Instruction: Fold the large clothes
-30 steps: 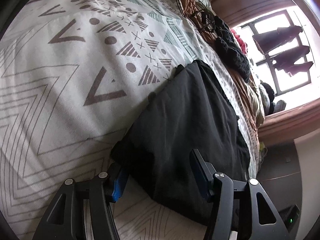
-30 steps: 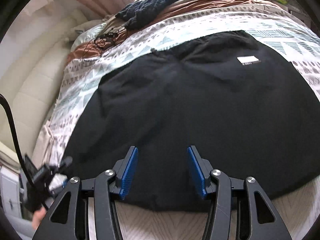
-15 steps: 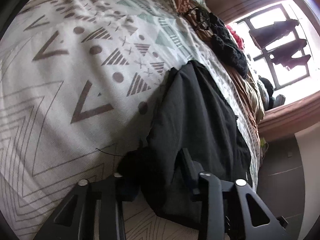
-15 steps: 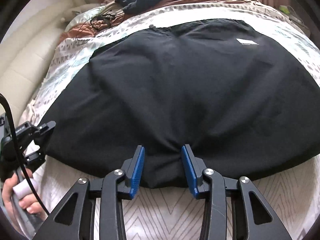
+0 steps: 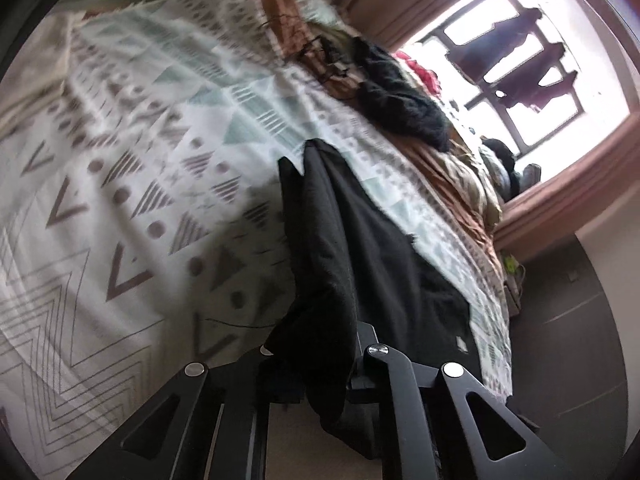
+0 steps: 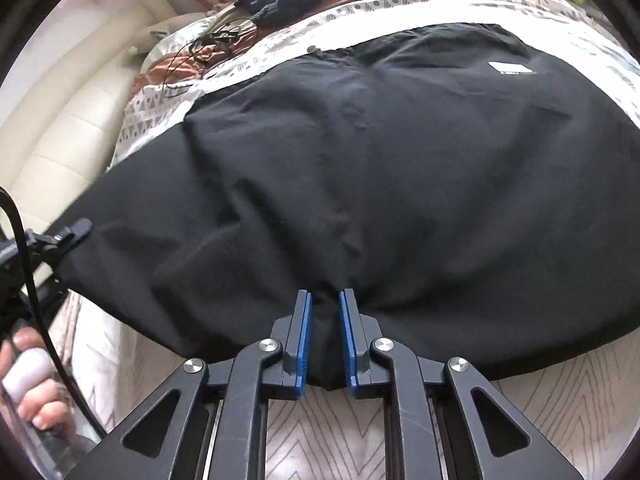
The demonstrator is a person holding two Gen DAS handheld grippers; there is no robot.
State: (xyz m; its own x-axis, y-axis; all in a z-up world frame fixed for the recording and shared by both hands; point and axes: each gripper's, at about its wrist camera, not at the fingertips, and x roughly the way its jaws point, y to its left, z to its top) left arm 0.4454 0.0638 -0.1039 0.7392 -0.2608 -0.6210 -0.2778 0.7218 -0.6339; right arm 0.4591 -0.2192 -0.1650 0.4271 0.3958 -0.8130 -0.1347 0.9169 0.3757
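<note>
Left gripper [image 5: 312,364]: fingertips hidden under bunched black garment [image 5: 360,248]; jaws closing, pinching its corner, which is raised off the bedspread [image 5: 132,208]. This view is blurred. Right gripper [image 6: 324,336]: jaws closing, blue pads [image 6: 301,340] nipping a fold of the near hem. Garment [image 6: 400,184] lies spread across the bed, white label [image 6: 511,68] at far right. A hand [image 6: 28,380] is cut off at the frame's left edge.
</note>
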